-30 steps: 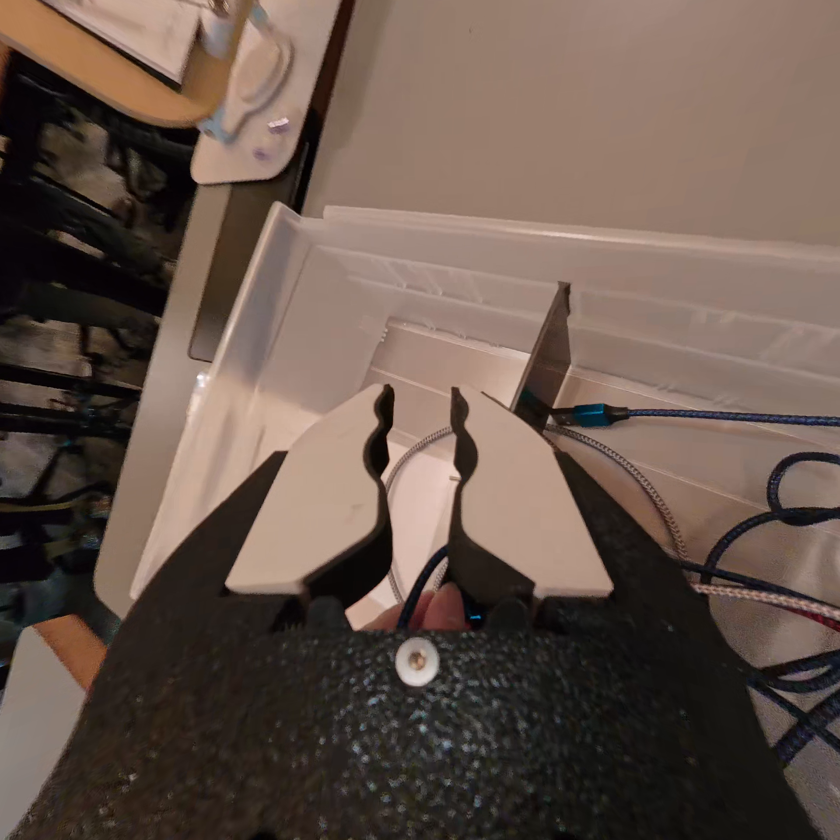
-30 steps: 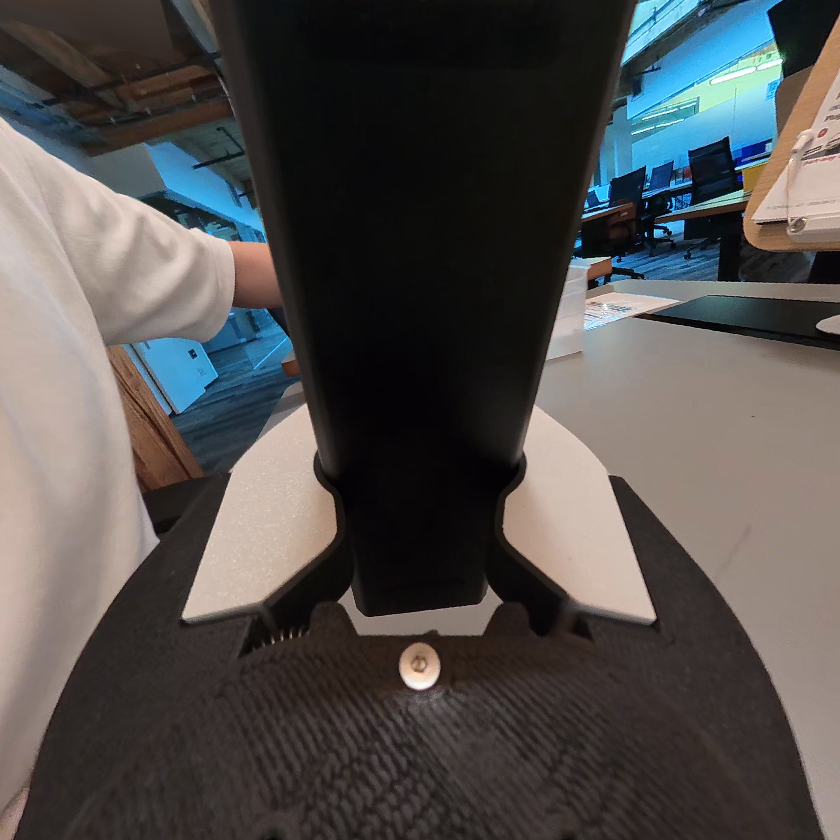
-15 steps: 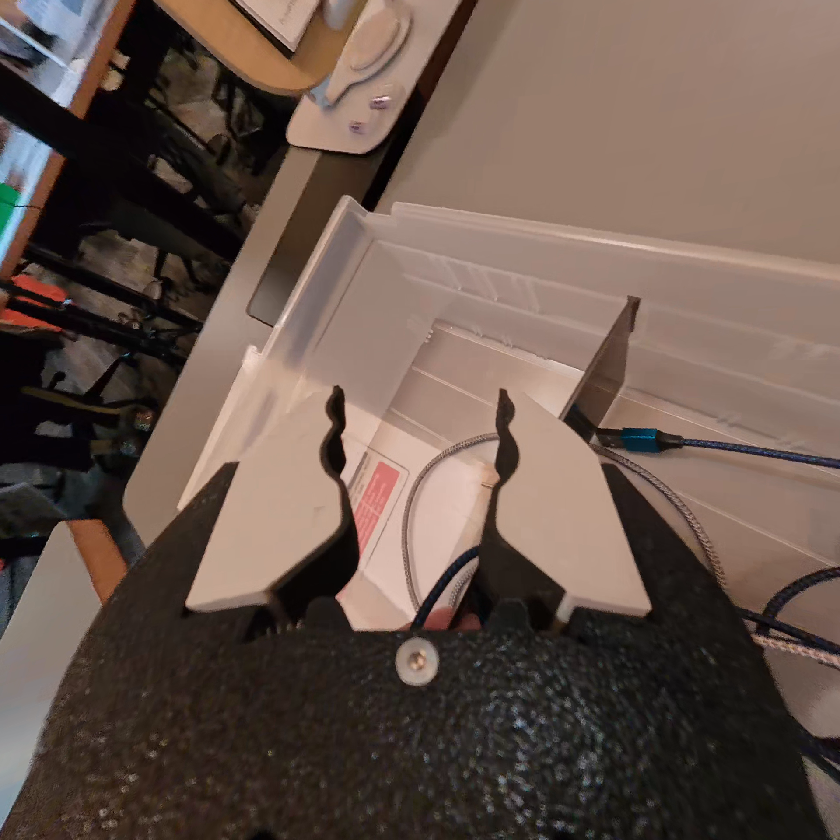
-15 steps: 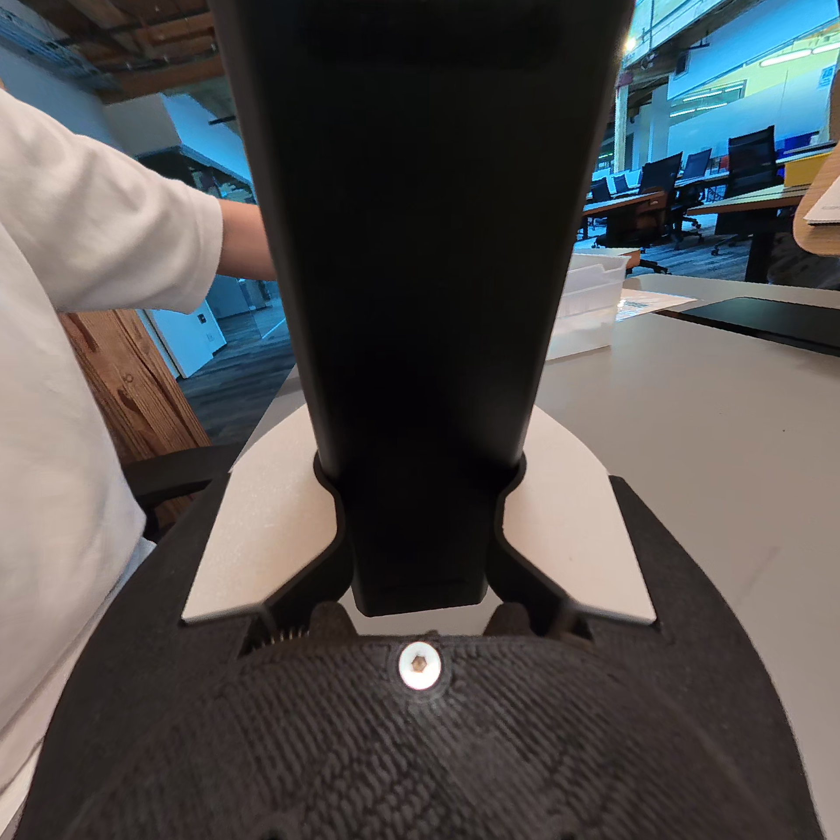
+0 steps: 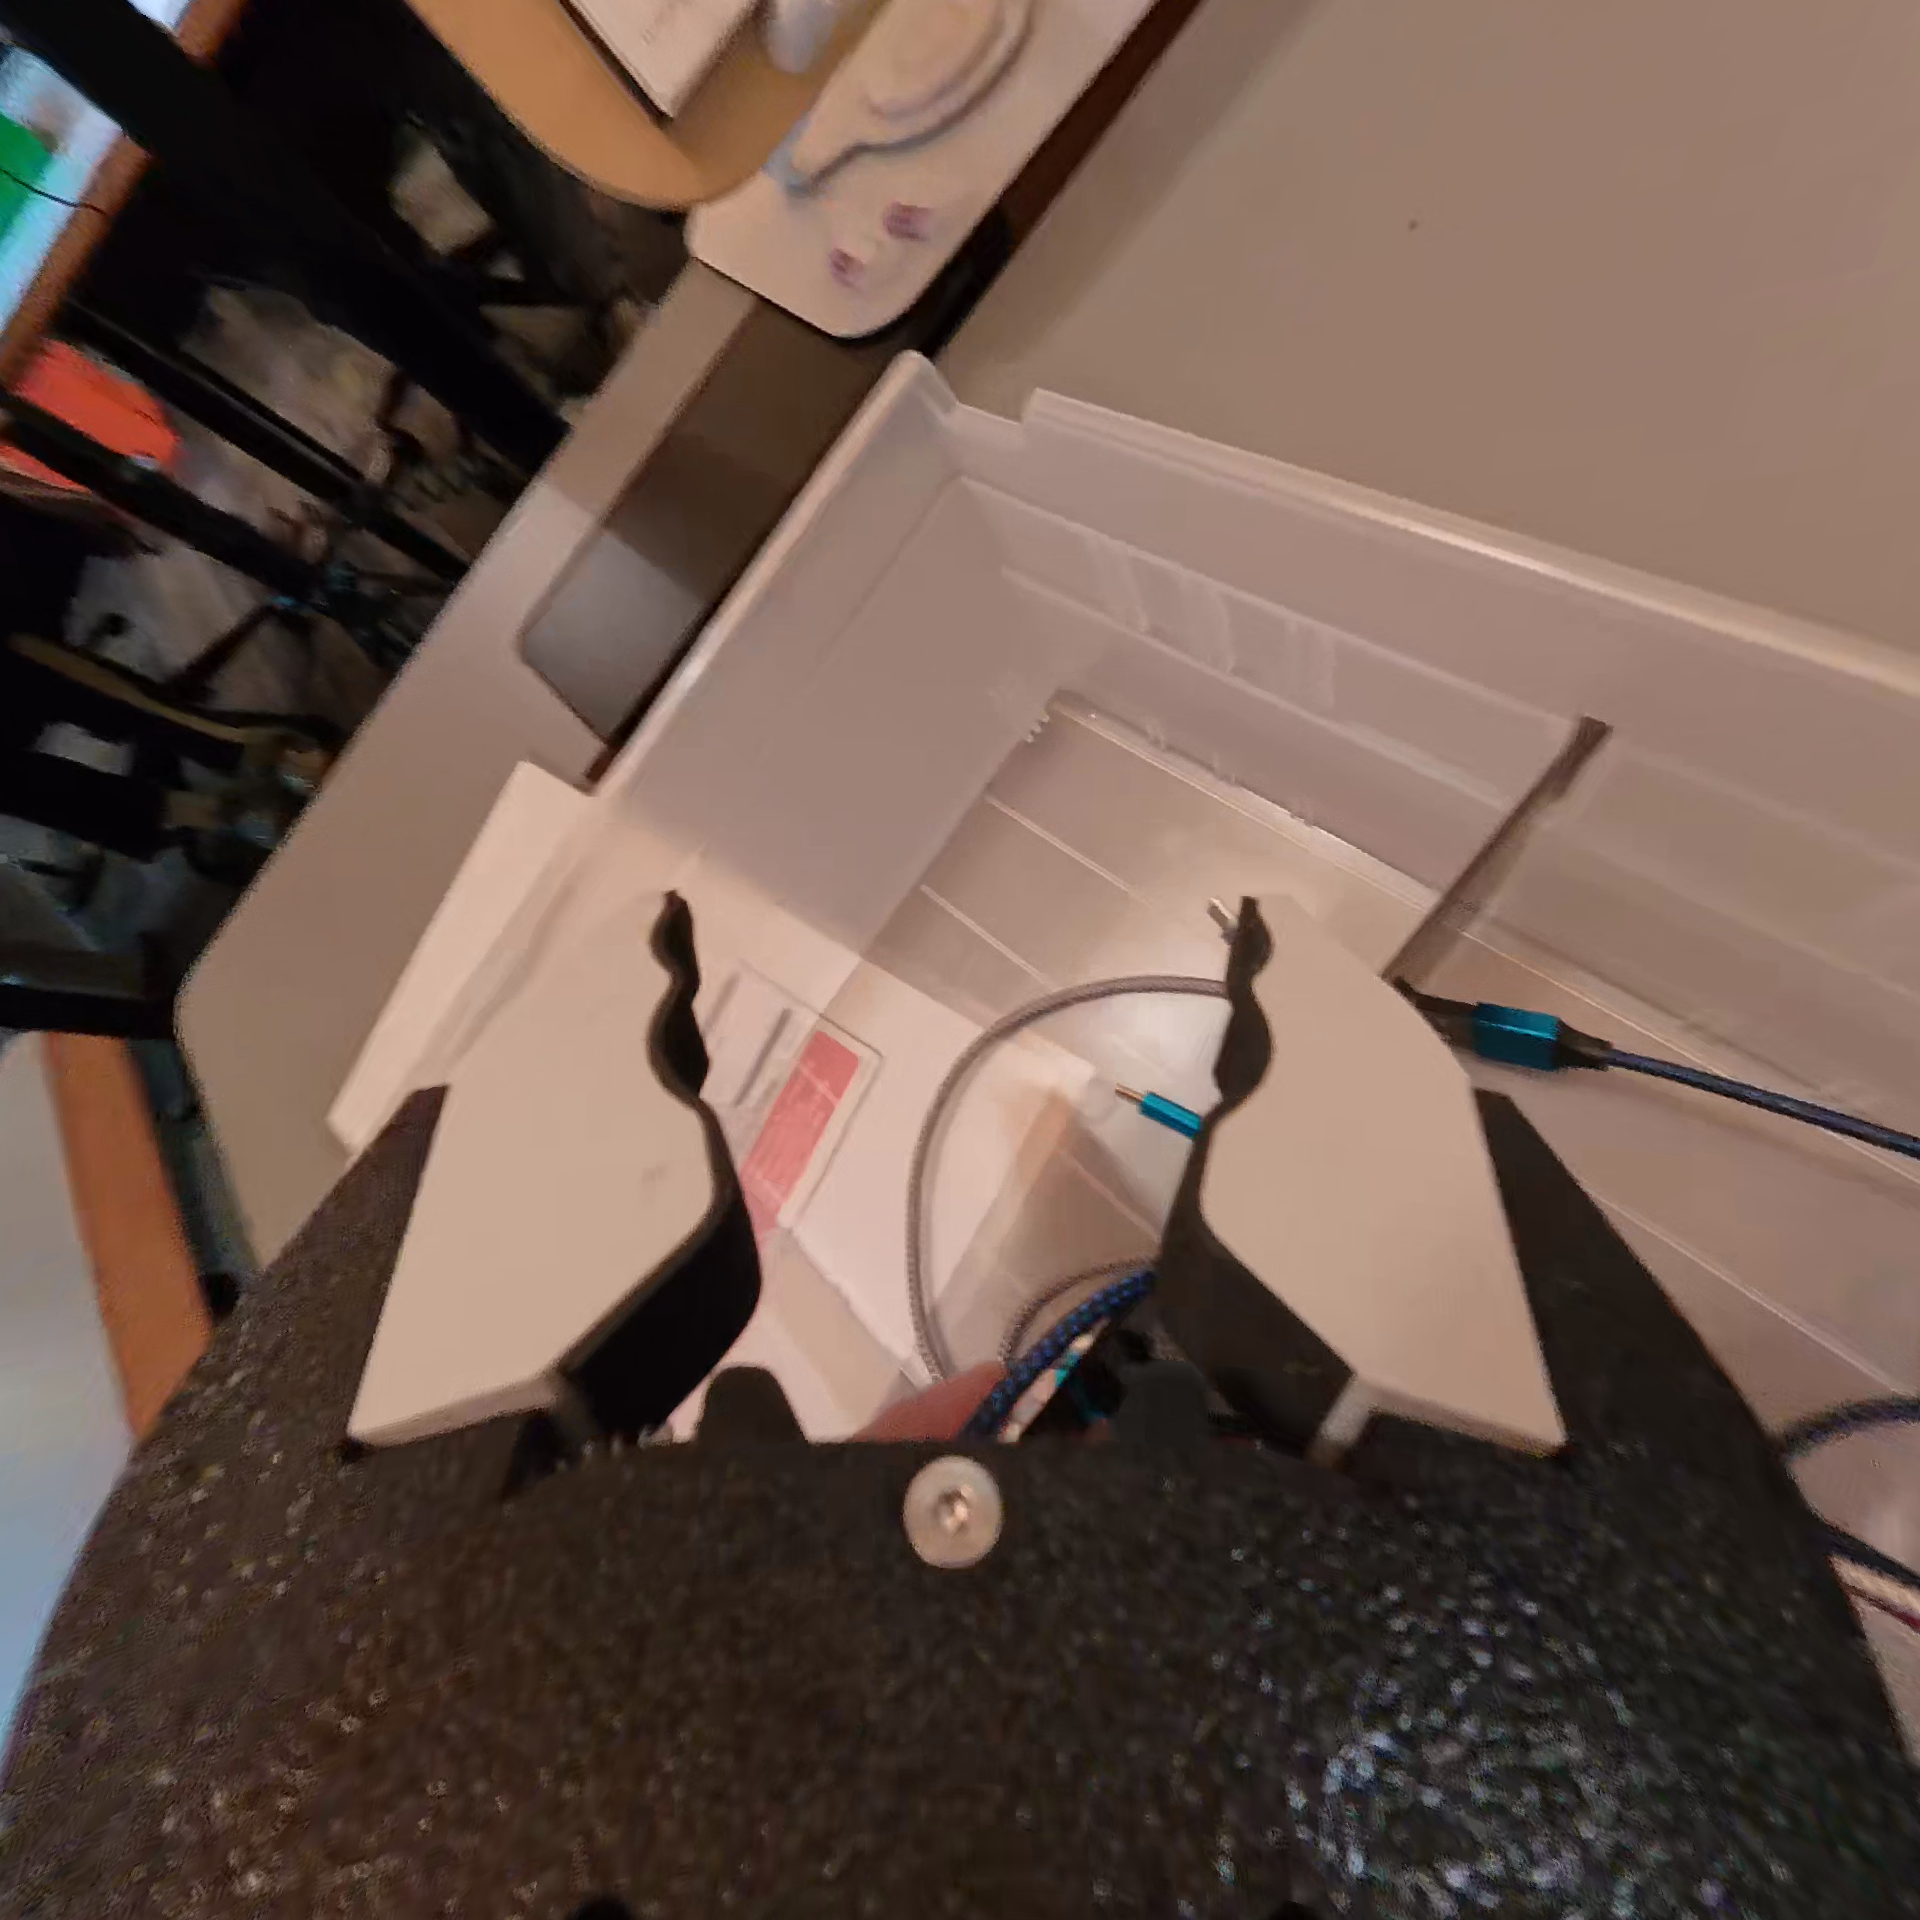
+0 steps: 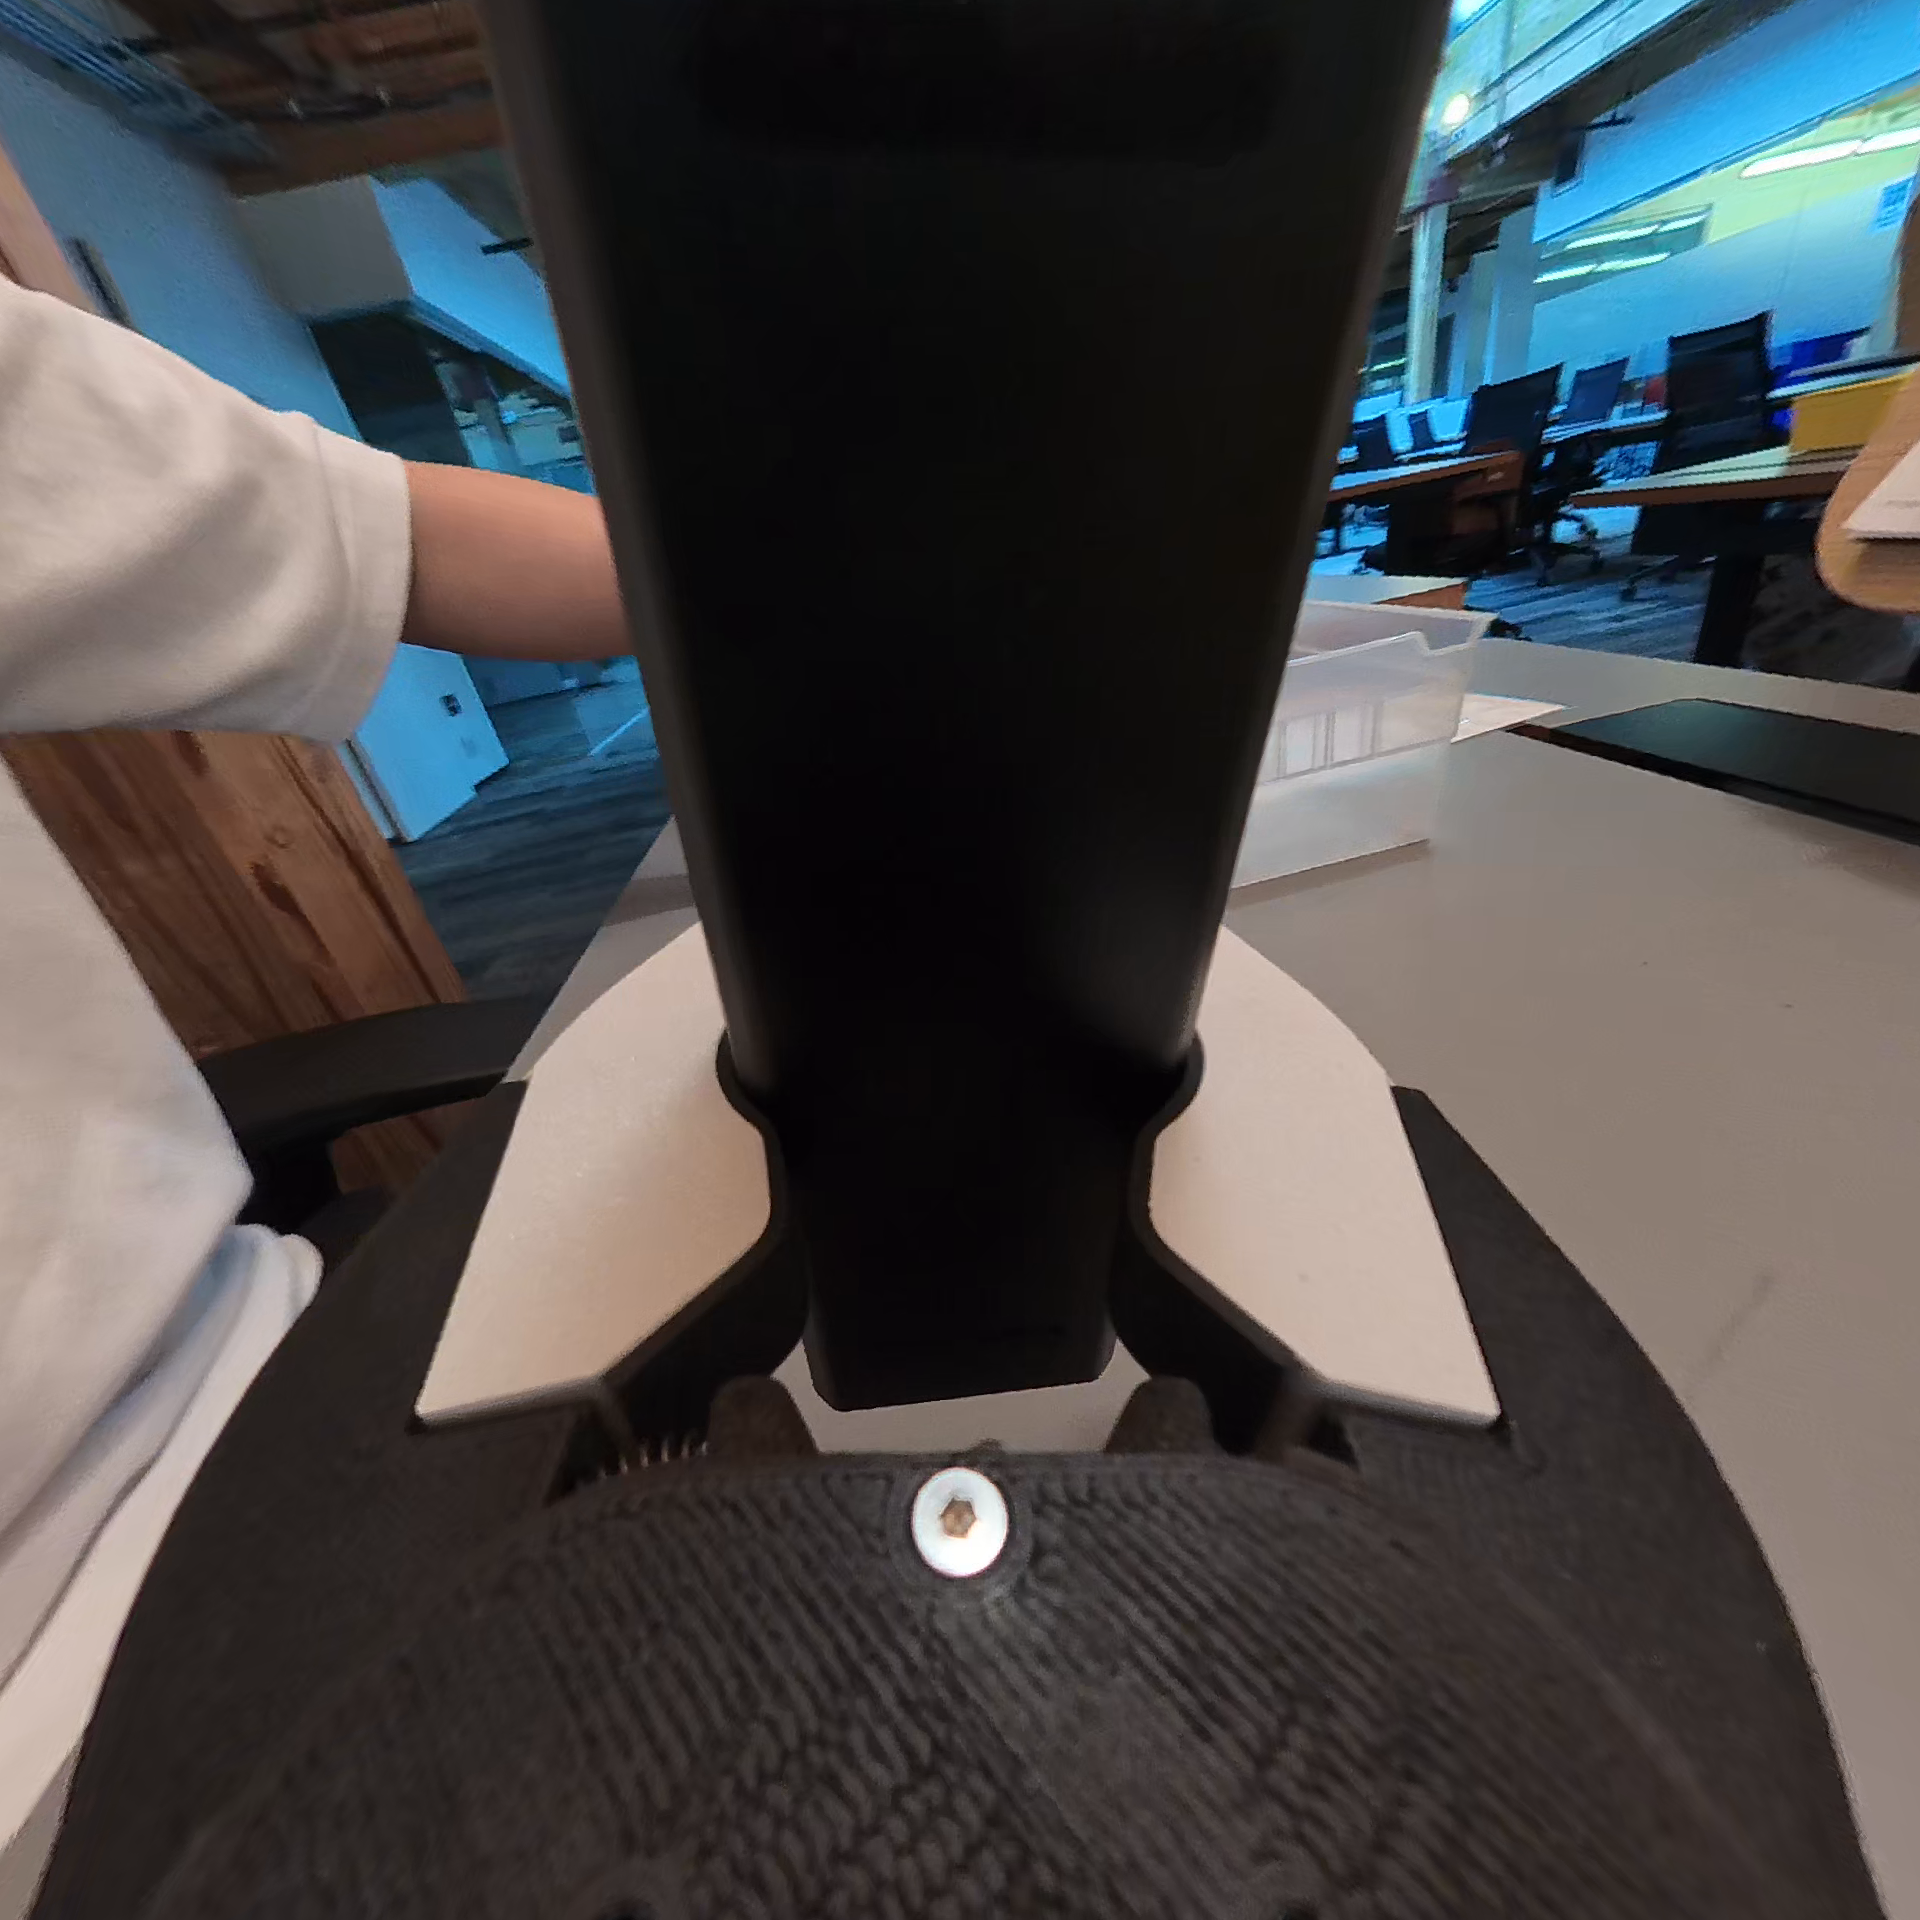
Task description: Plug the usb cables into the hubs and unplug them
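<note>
Grey hub (image 5: 1496,842): a thin slab standing on edge in the far right part of the clear plastic bin (image 5: 831,644), against the bin's far wall. A blue braided cable (image 5: 1745,1091) with a teal connector (image 5: 1515,1037) meets the hub's near bottom corner and trails off to the right; whether it is fully seated cannot be told.

A second teal connector (image 5: 1169,1114), with a bare metal tip, lies free just left of your left gripper's right finger, touching nothing you can see. A grey braided cable (image 5: 966,1091) arcs across the bin floor between the fingers, over a white sheet with a pink patch (image 5: 810,1122). More blue braid bunches near the gripper's base.

Your left gripper (image 5: 956,935) hovers over the bin with its fingers spread wide and nothing between them.

Your right gripper (image 6: 961,1049) is clamped on a tall black hub (image 6: 966,623), which stands upright between the fingers and fills the middle of the right wrist view; its top runs out of frame. The fingers press on its two narrow sides, low on its body.

Behind it, your white sleeve (image 6: 187,561) and forearm reach in from the left. The clear bin (image 6: 1361,717) sits to the right on the grey table (image 6: 1558,1039), with a dark mat (image 6: 1756,743) farther right. Office desks and chairs fill the far background.
</note>
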